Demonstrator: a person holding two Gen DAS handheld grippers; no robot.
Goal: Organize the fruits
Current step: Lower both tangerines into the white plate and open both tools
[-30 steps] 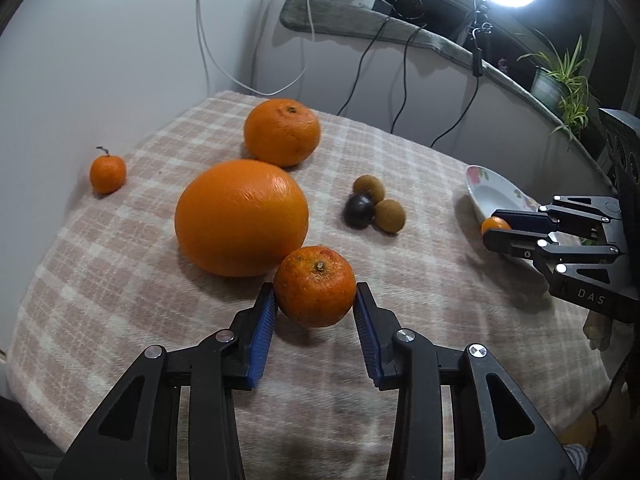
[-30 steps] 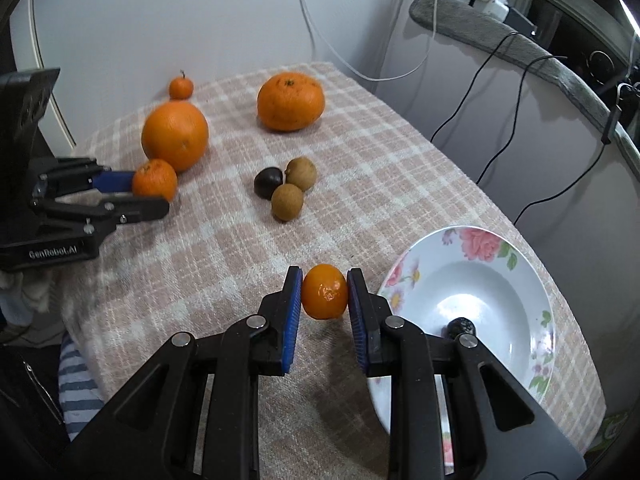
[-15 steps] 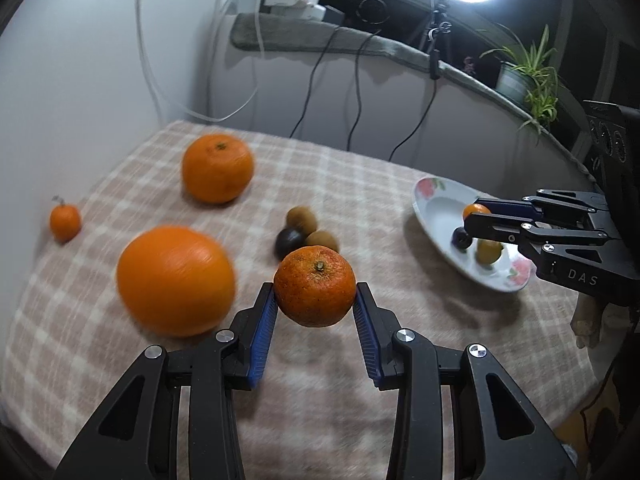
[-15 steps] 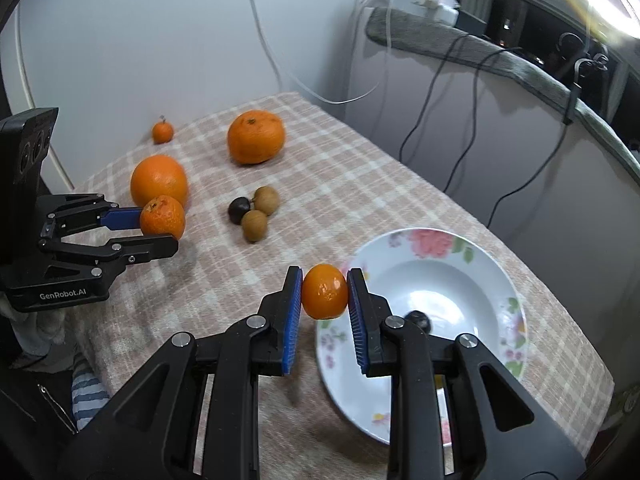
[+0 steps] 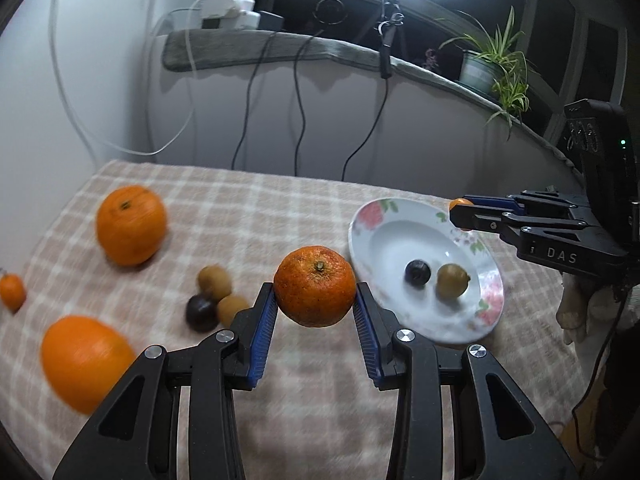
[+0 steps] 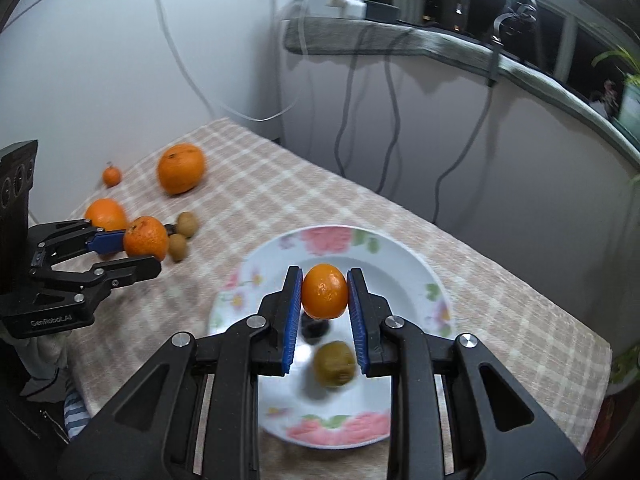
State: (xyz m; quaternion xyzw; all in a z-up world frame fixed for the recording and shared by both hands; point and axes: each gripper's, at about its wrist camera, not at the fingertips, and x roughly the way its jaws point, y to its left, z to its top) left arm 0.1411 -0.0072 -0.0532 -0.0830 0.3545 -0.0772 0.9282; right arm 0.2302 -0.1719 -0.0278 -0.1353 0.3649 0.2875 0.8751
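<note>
My left gripper (image 5: pixel 315 308) is shut on a mandarin (image 5: pixel 315 285) and holds it above the cloth, left of the flowered plate (image 5: pixel 368 236). My right gripper (image 6: pixel 325 305) is shut on a small orange fruit (image 6: pixel 324 296) and holds it over the plate (image 6: pixel 404 252). The plate holds a dark round fruit (image 5: pixel 417 273) and a greenish-brown fruit (image 5: pixel 452 281). The left gripper with its mandarin (image 6: pixel 145 238) also shows in the right wrist view. The right gripper (image 5: pixel 460 210) also shows in the left wrist view.
On the checked cloth (image 5: pixel 280 208) lie two large oranges (image 5: pixel 131 225) (image 5: pixel 86 362), a tiny orange (image 5: pixel 12 292) and a cluster of two brown fruits and a dark one (image 5: pixel 214 298). Cables hang down the wall behind. A potted plant (image 5: pixel 486 66) stands on the sill.
Both grippers have lifted and moved toward the plate with their fruits. The right gripper now hovers over the plate; the left has swung right, away from the large oranges.
</note>
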